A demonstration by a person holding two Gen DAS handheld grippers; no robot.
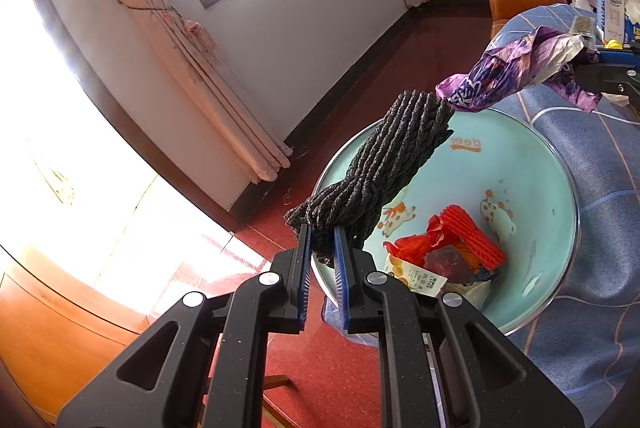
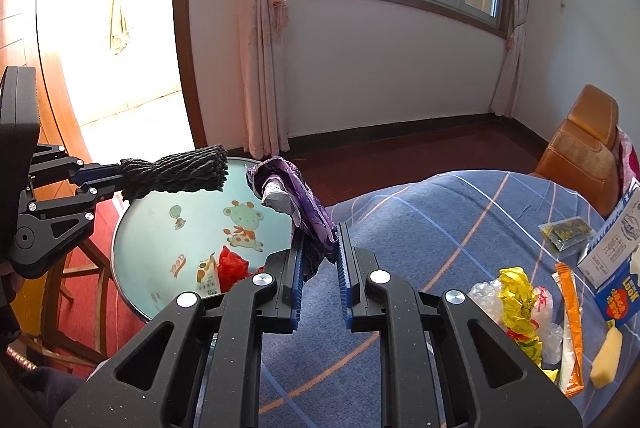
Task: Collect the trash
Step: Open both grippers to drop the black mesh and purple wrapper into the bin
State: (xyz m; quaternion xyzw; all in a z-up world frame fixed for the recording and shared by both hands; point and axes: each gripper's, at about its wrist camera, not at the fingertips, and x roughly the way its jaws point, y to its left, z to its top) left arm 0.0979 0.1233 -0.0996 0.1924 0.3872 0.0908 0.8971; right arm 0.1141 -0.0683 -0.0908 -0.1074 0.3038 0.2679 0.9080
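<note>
My left gripper [image 1: 322, 228] is shut on a dark grey foam net sleeve [image 1: 384, 163] and holds it over the rim of a round light-blue basin [image 1: 552, 187]. The basin holds red foam netting [image 1: 472, 232], a red wrapper and a small printed packet. My right gripper [image 2: 320, 228] is shut on a crumpled purple wrapper [image 2: 296, 195] and holds it above the basin's edge [image 2: 132, 224]. The wrapper also shows in the left wrist view [image 1: 516, 67], and the grey sleeve in the right wrist view [image 2: 180, 173].
A blue checked cloth [image 2: 432, 228] covers the surface beside the basin. On it at the right lie a yellow wrapper [image 2: 520, 304], clear plastic, an orange sachet [image 2: 572, 316], a dark packet [image 2: 564, 234], a blue box [image 2: 616, 296] and a pale yellow chunk. An orange chair [image 2: 584, 143] stands behind.
</note>
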